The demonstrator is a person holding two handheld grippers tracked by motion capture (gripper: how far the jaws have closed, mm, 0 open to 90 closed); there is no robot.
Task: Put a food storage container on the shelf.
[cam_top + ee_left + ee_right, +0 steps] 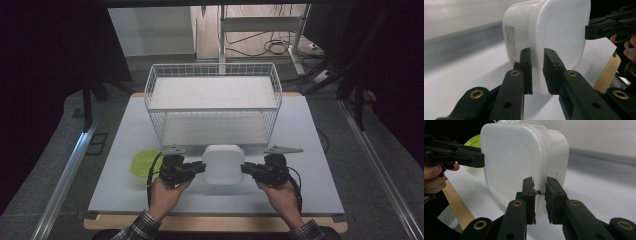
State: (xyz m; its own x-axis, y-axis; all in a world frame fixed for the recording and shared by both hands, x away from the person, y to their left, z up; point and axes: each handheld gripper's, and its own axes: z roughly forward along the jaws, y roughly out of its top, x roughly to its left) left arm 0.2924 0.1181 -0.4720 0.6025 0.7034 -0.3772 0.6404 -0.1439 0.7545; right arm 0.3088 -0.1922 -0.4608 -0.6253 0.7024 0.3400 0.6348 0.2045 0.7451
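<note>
Between two claws, white lidded tub (223, 164), rounded corners, left claw (202, 169) and right claw (244, 169) clamped on rim

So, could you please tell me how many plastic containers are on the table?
2: a white lidded container at the front centre, gripped at its rim from both sides, and a yellow-green one to its left. Others may be hidden.

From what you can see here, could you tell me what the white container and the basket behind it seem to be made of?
The white container looks like translucent plastic with a smooth, slightly glossy finish: light glows through its walls and lid rim. The basket looks like white-coated metal wire, judging by its thin grid mesh, though the coating could be paint or plastic.
</note>
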